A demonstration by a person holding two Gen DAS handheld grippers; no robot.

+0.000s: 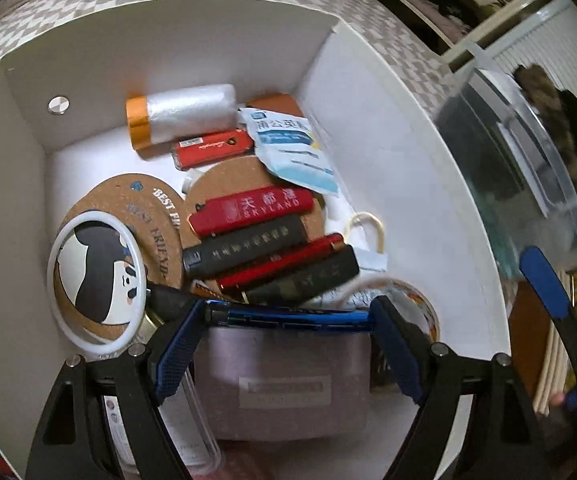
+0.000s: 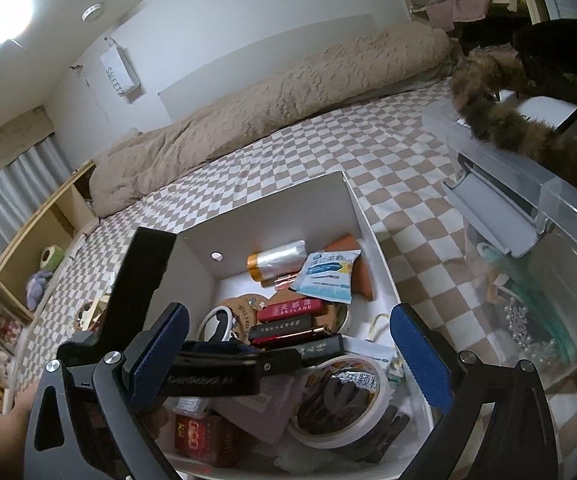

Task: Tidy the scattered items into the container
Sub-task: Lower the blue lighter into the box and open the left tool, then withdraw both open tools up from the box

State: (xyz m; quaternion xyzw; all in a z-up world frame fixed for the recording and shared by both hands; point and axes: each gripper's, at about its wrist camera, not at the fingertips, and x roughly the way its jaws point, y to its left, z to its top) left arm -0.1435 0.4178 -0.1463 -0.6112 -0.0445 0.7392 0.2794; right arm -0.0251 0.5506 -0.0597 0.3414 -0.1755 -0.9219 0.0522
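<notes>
The blue lighter (image 1: pixel 288 316) is seen crosswise between the pads of the left tongs (image 1: pixel 288 332), long axis from 9 to 3 o'clock – whether the pads press its ends cannot be told. It hangs over the white box (image 1: pixel 428 208), above the grey case (image 1: pixel 284 384). The box on the bed (image 2: pixel 288 152) already holds lighters (image 1: pixel 248 236), cork coasters (image 1: pixel 136 208), a sachet (image 1: pixel 288 148) and a tape roll (image 2: pixel 340 400). The right tongs (image 2: pixel 288 356) – open and empty – are held over the box's 6 o'clock edge; the left is nearer

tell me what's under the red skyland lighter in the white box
A round cork coaster lies under the red SKYLAND lighter, whose lower edge rests against a black lighter. The coaster's middle and the box floor beneath are covered.
</notes>
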